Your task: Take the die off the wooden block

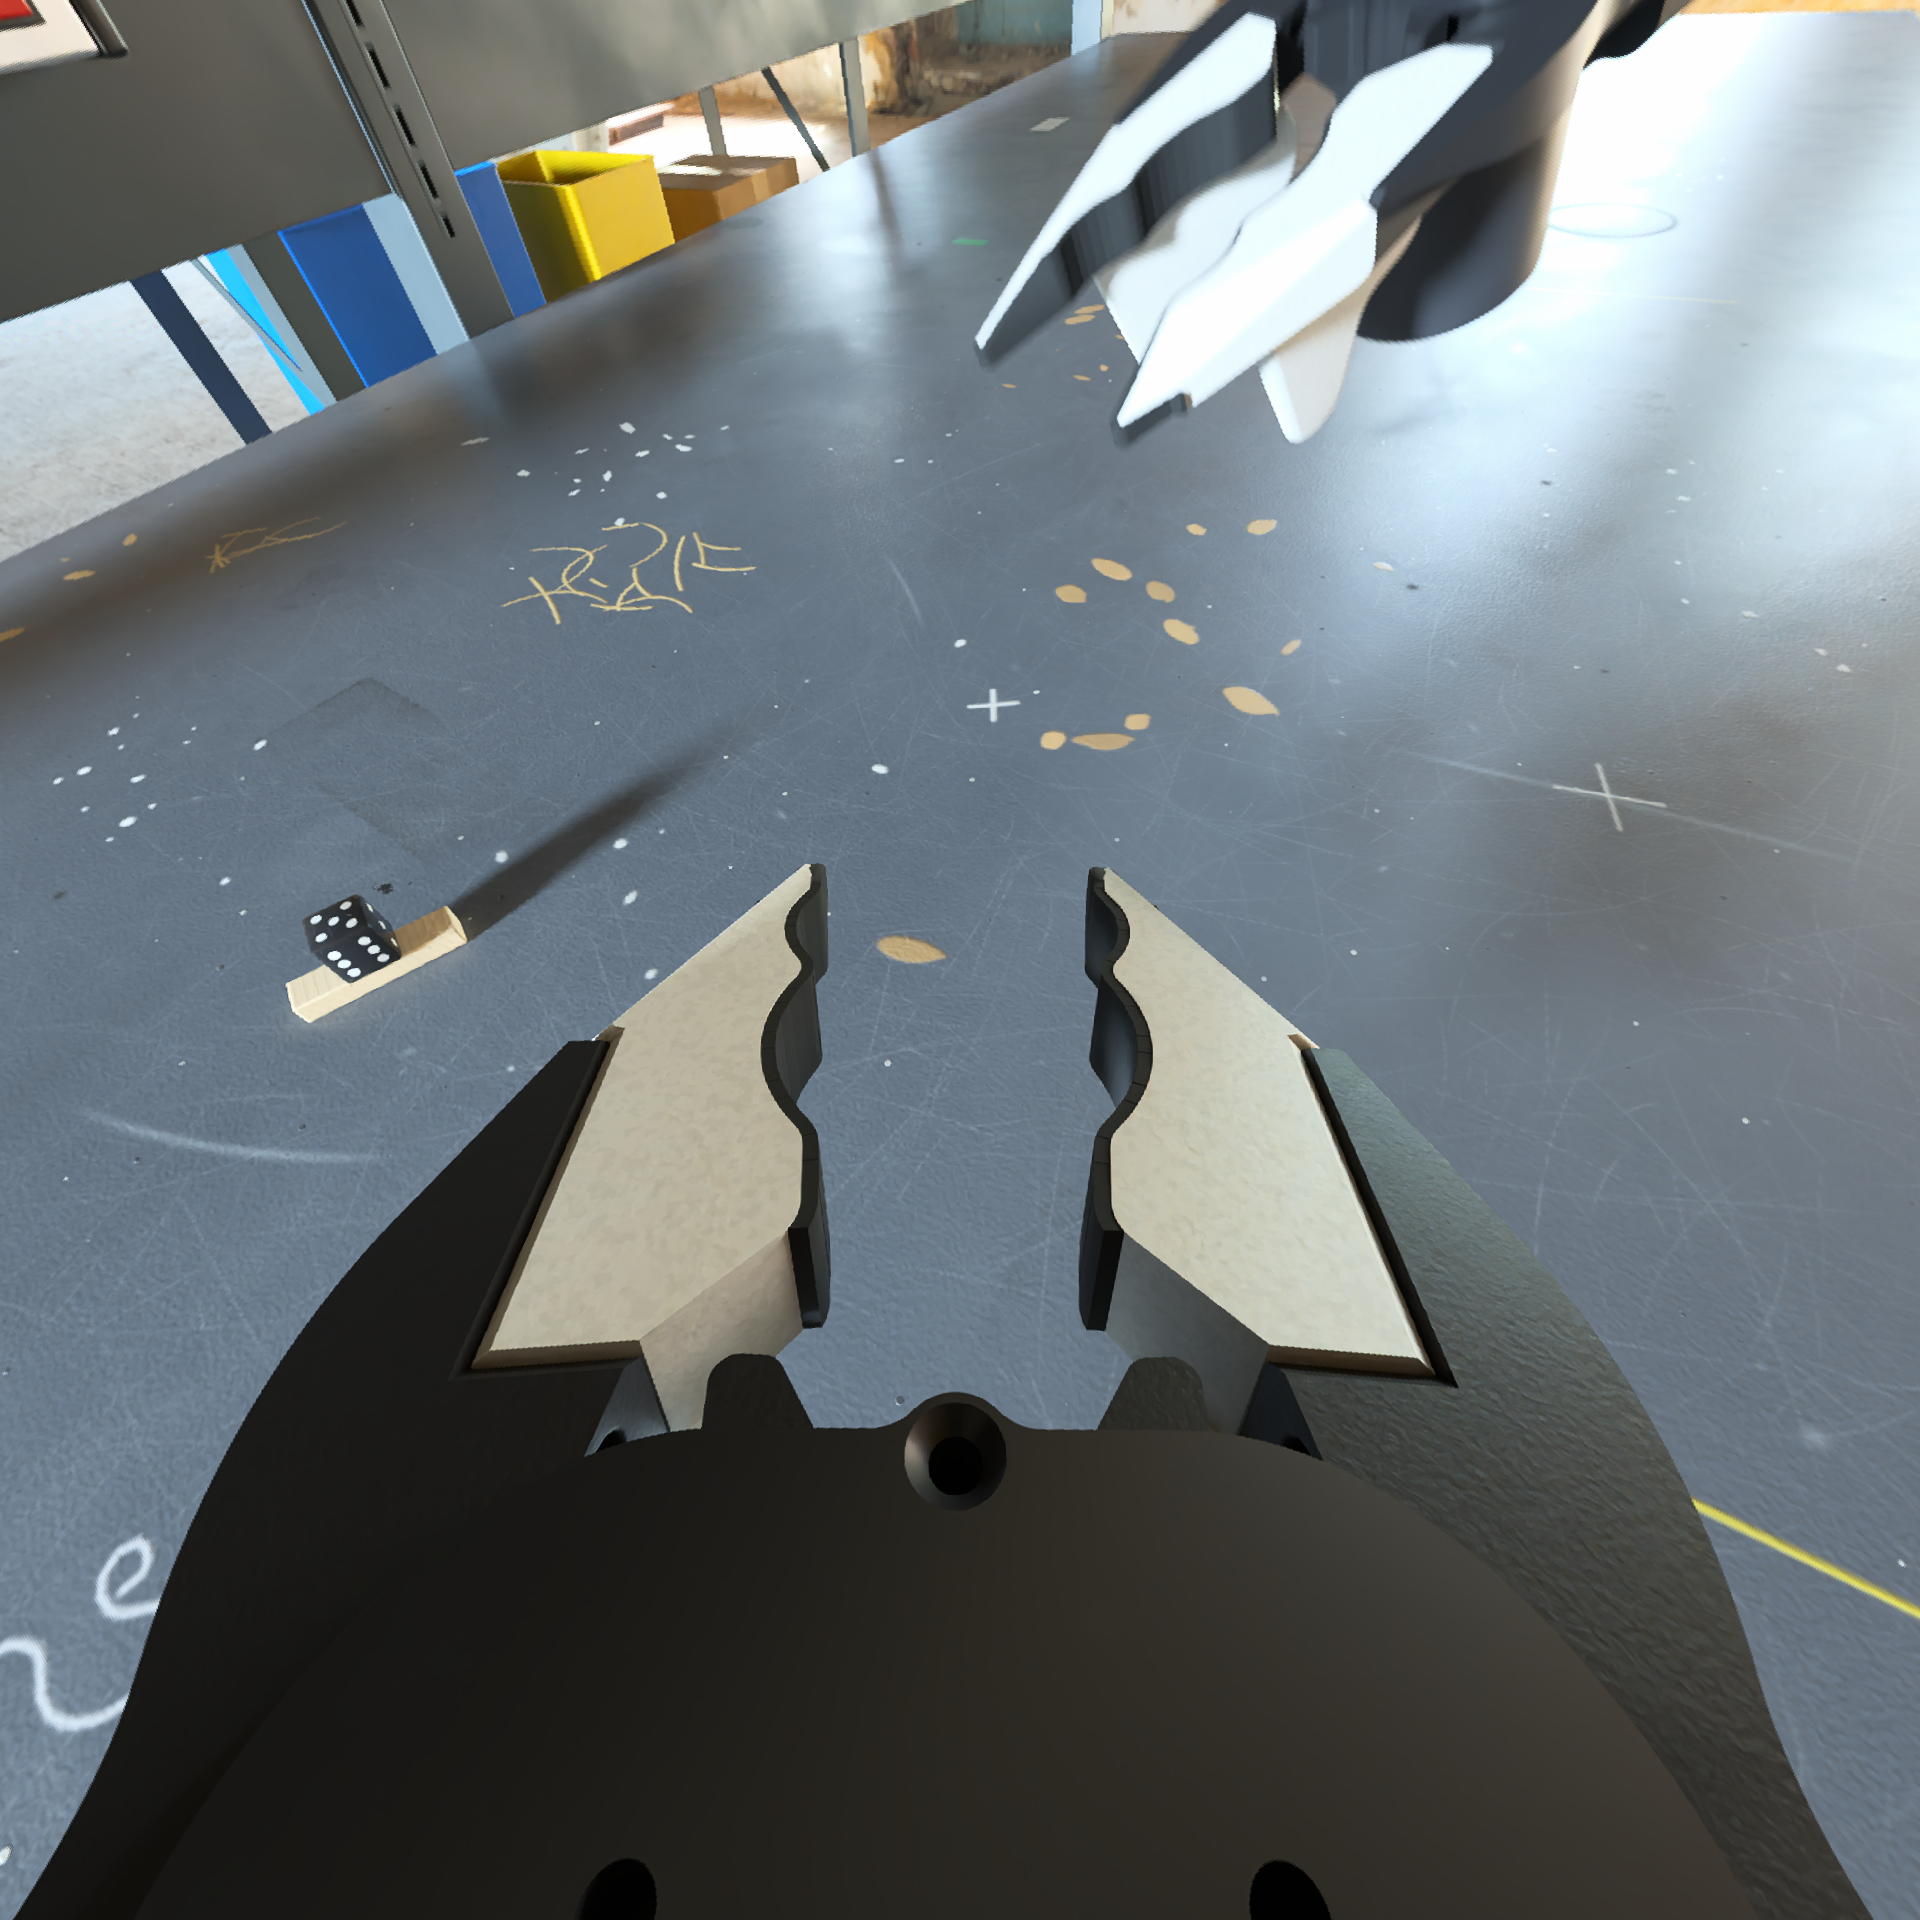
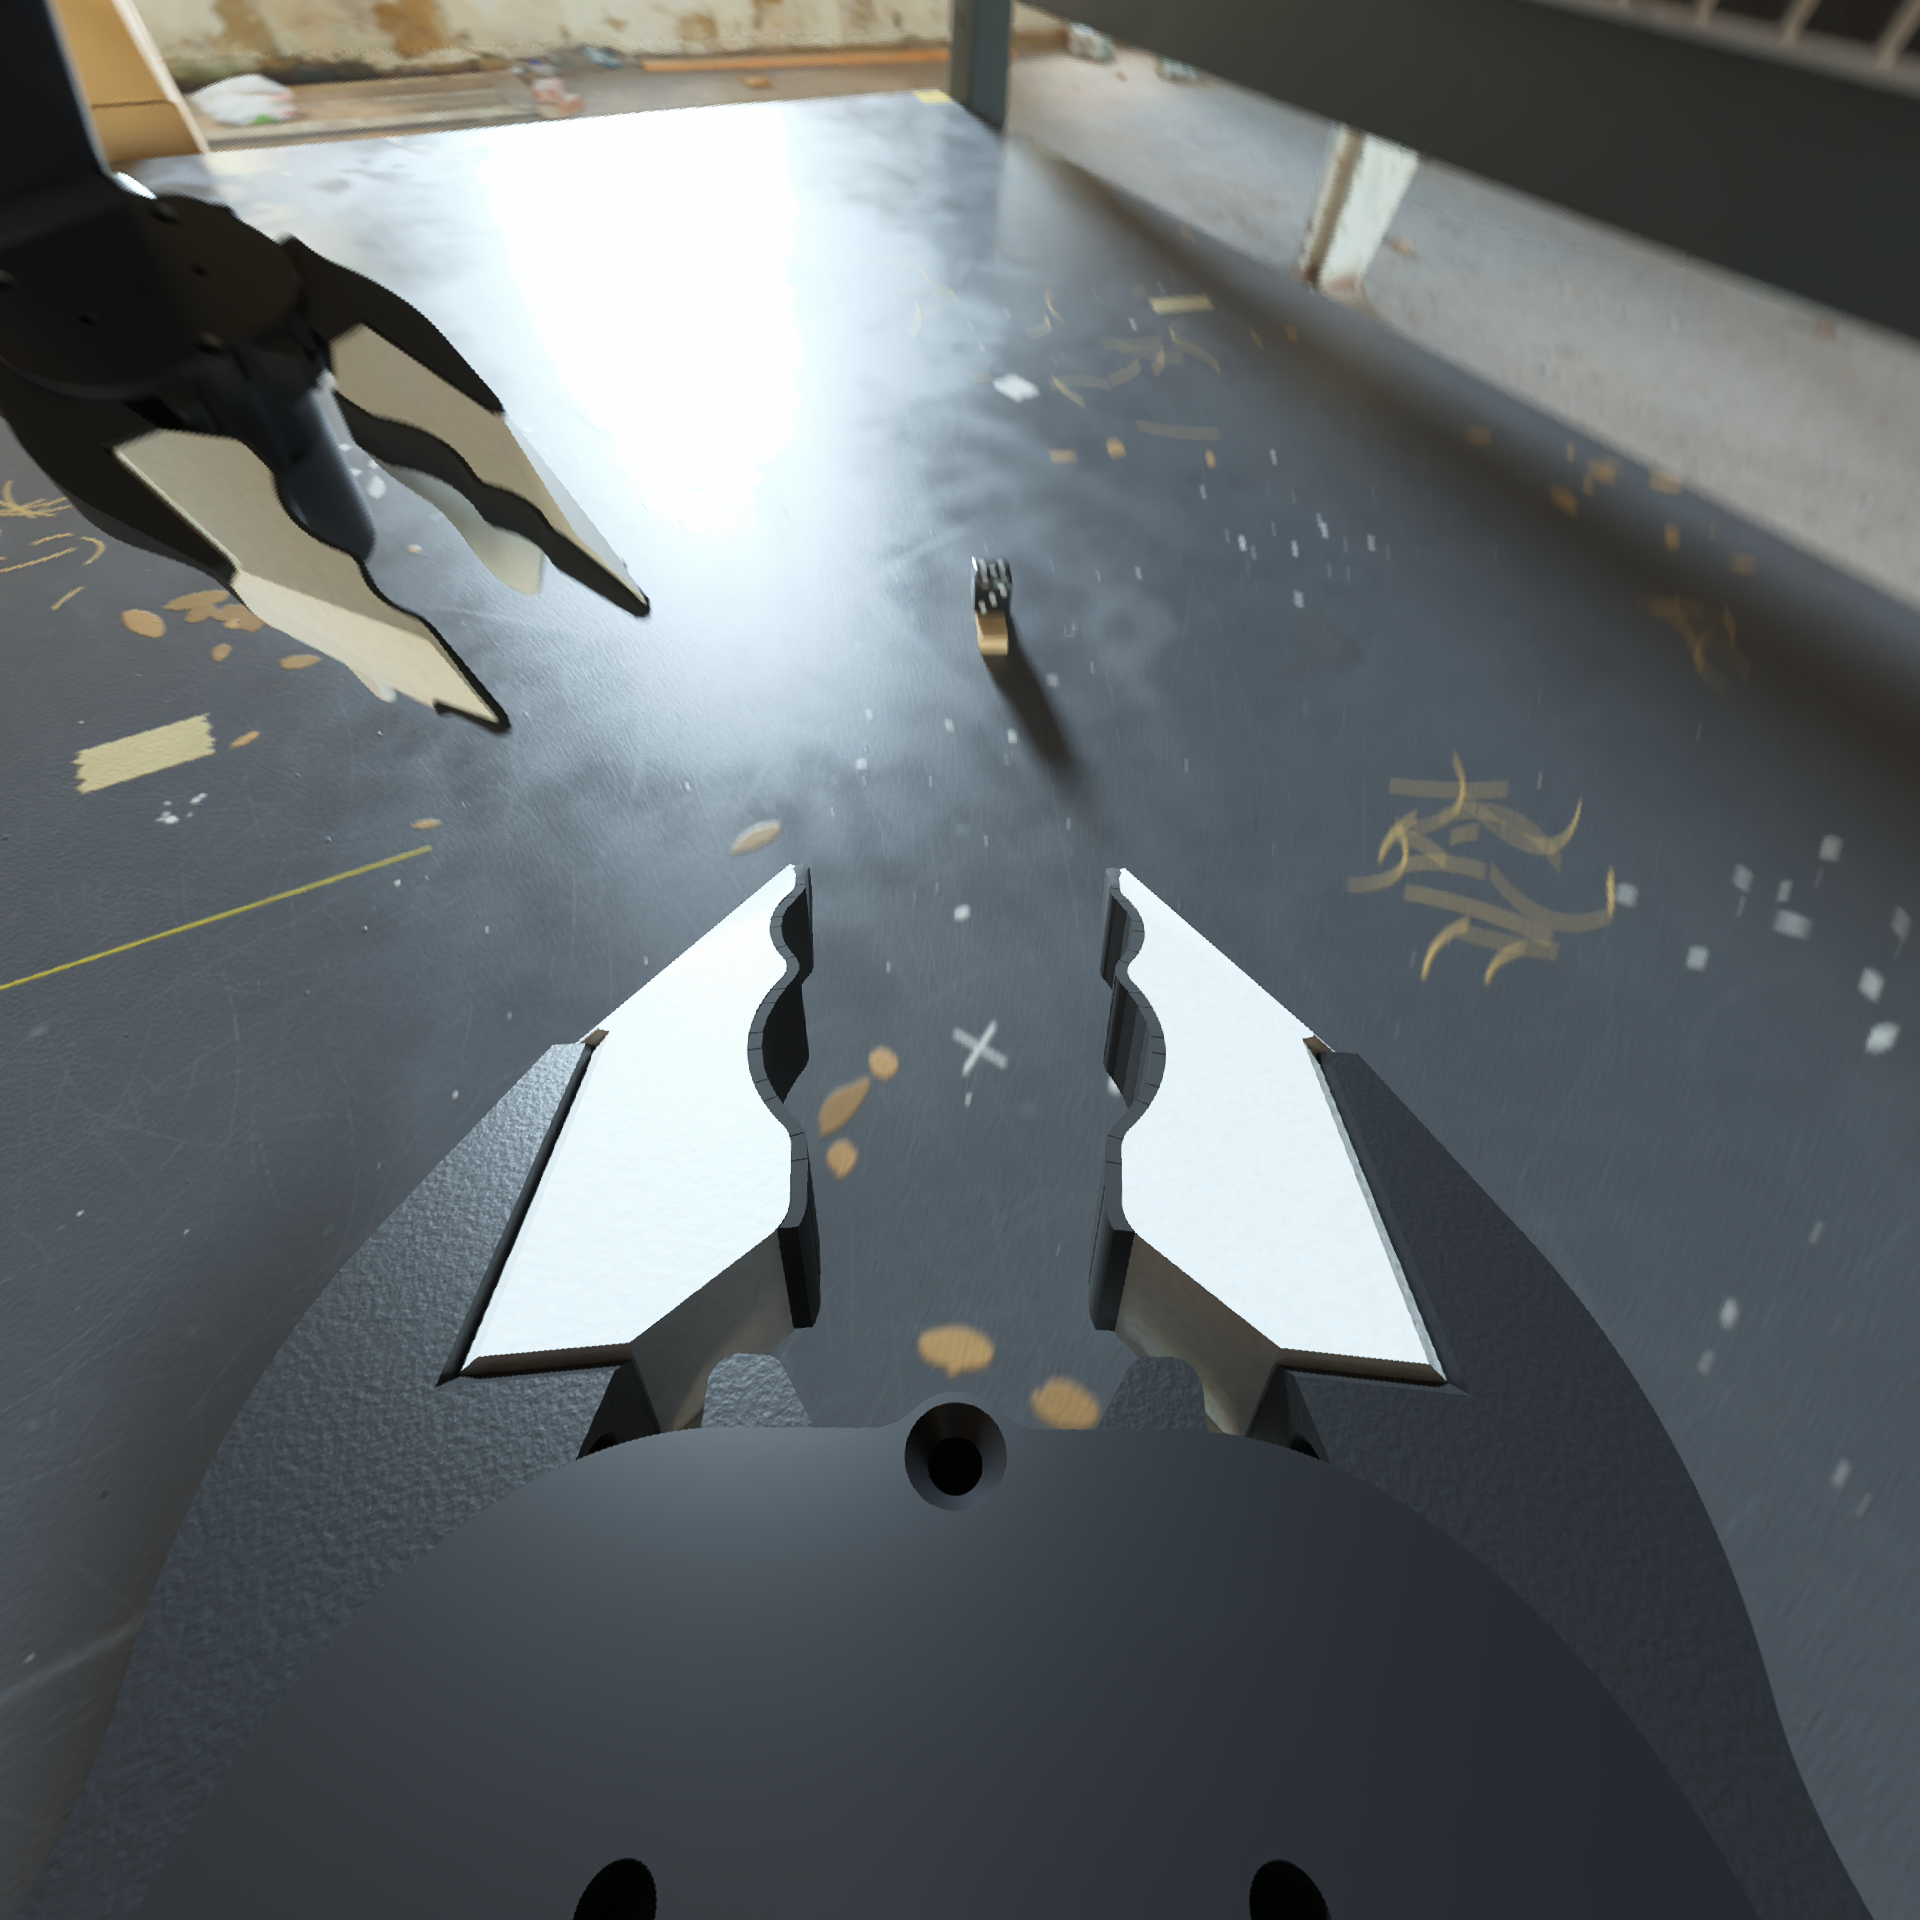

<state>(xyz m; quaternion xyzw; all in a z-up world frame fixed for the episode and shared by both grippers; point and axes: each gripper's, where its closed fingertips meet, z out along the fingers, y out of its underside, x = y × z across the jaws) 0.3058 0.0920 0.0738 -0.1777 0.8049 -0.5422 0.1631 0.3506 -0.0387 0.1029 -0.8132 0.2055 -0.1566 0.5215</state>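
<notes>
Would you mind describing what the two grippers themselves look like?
The left gripper has a black, rounded body with tan, cardboard-like finger plates; the right gripper has a dark grey, grainy body with white plates. Both taper to points, carry wavy dark inner pads and a round central hole. No cables or markings show.

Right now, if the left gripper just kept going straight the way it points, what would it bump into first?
Probably just the bare table. The left gripper is open and tilts down at the grey top ahead. The die on its block sits off to its left, out of line.
</notes>
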